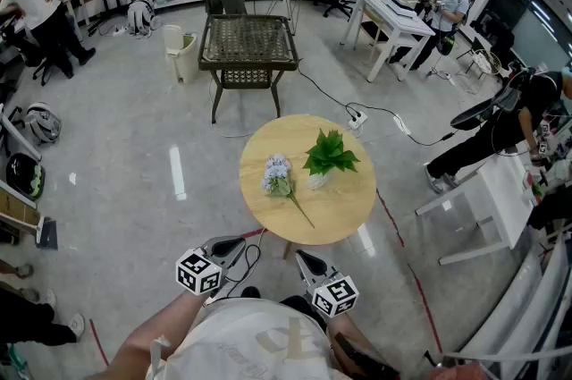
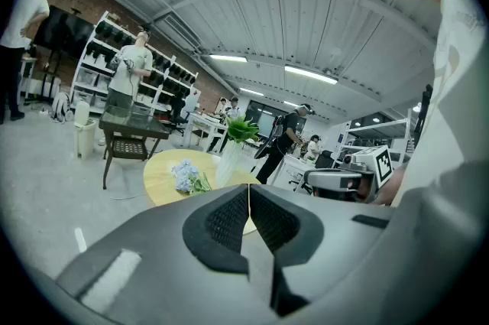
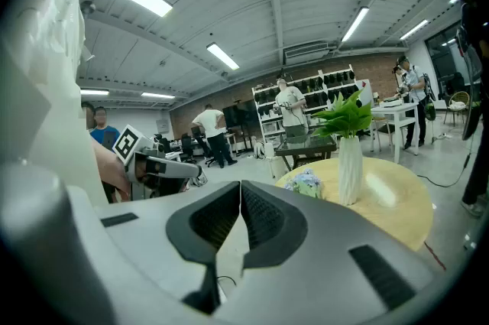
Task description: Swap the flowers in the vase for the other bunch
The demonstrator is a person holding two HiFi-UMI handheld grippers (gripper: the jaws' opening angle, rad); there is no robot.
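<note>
A round wooden table (image 1: 344, 206) carries a white vase (image 1: 319, 179) holding a green leafy bunch (image 1: 330, 153). Beside it on the left lies a pale blue flower bunch (image 1: 277, 175), its stem pointing toward me. The vase (image 3: 350, 169) and the blue bunch (image 3: 306, 182) also show in the right gripper view, and the vase (image 2: 228, 160) and bunch (image 2: 186, 176) in the left gripper view. My left gripper (image 1: 239, 243) and right gripper (image 1: 304, 259) hover side by side short of the table's near edge. Both are shut and hold nothing.
A dark wicker-topped table (image 1: 248, 43) stands beyond the round one. A power strip (image 1: 356, 118) and cable lie on the floor at the back right. White desks (image 1: 487, 190) are at the right. Several people stand around the room's edges.
</note>
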